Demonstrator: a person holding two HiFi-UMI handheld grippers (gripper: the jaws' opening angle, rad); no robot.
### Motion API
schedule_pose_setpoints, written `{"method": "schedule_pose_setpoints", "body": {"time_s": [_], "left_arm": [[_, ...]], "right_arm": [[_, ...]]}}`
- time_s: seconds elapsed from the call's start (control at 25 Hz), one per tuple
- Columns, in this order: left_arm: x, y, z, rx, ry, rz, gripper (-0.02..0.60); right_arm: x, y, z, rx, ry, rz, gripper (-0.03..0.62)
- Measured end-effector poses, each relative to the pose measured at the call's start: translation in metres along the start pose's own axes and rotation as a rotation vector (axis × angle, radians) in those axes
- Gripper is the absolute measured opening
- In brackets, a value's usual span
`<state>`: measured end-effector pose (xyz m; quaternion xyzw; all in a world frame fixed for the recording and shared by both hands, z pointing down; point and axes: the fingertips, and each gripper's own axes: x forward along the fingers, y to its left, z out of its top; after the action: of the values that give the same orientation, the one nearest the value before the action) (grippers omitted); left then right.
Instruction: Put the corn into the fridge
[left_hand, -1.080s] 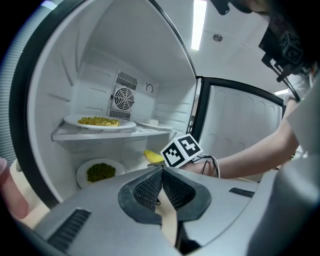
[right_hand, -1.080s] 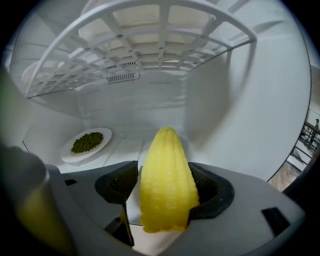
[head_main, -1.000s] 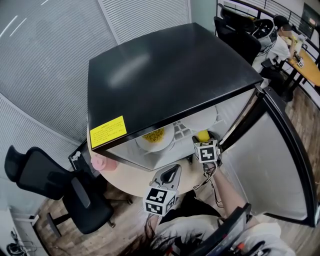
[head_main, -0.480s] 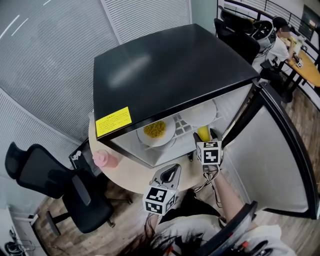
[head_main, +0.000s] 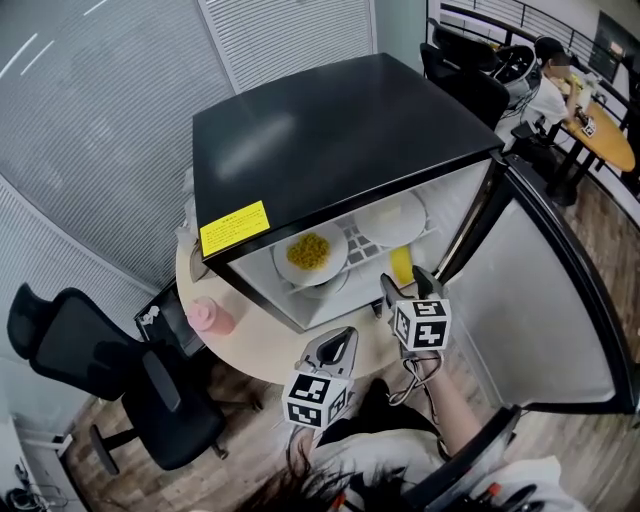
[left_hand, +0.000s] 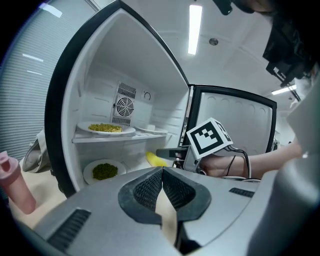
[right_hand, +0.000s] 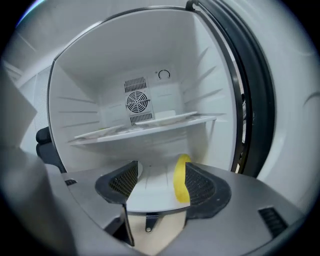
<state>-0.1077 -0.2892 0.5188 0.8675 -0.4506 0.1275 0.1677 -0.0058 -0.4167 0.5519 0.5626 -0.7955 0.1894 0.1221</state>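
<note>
nearest, the left tongs (left_hand: 161, 172) are clenched on nothing, low over the counter (head_main: 262, 345). the right tongs (right_hand: 157, 176) stand released at the mouth of the fridge (head_main: 340, 130). the corn (right_hand: 181, 178) lies on the fridge's bottom floor just inside the right-hand jaw — whether it touches, i cannot tell. the cob looks light, stiff and round, so likely to roll; it is best gripped across its middle. farther up, a yellow label (head_main: 234, 227) on the fridge's top edge carries print too small to read.
</note>
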Motion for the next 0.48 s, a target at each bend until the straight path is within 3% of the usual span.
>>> {"method": "schedule_pose_setpoints", "body": {"time_s": [0.2,0.48], "left_arm": [[-0.013,-0.005,0.0,0.006,-0.012,-0.004,0.011],[-0.04,-0.012,-0.004,0.007,-0.032,0.0,0.011]], "right_arm": [[-0.032,0.018,0.002,0.068,-0.033,0.043,0.304],[-0.073,0.051,-0.006,0.072,-0.04,0.091,0.304]]}}
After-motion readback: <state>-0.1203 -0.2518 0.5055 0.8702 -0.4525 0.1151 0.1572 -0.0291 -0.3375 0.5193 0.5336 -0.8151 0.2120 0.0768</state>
